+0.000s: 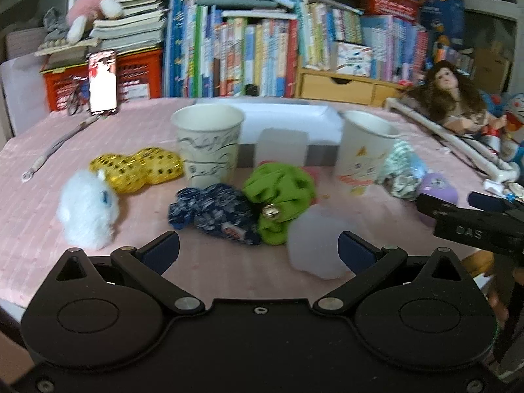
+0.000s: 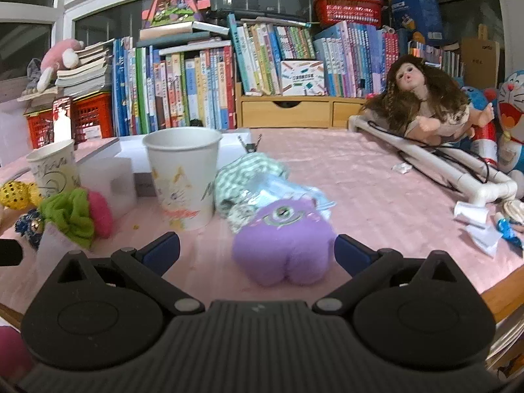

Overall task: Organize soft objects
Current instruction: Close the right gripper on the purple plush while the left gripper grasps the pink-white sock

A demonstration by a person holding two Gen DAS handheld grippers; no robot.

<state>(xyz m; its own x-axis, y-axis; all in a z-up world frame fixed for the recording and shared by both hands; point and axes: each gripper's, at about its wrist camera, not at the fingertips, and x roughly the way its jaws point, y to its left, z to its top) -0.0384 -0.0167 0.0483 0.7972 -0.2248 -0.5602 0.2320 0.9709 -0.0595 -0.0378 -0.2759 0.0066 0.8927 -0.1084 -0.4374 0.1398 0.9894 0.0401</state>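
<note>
Both claws hang released over the pink-covered desk (image 2: pixel 376 177): the left claw (image 1: pixel 258 250) faces a blue patterned cloth bundle (image 1: pixel 213 214) touching a green scrunchie (image 1: pixel 278 193), with a white fluffy toy (image 1: pixel 86 209) well to their left. The right claw (image 2: pixel 257 250) has the purple one-eyed plush (image 2: pixel 283 240) between its spread fingers, just beside the right one, a paper cup (image 2: pixel 183 177) standing behind it.

Pink-covered table (image 2: pixel 360 177) carries two paper cups (image 2: pixel 183 180), soft toys (image 2: pixel 285 242), perhaps scrunchies (image 1: pixel 278 193)
</note>
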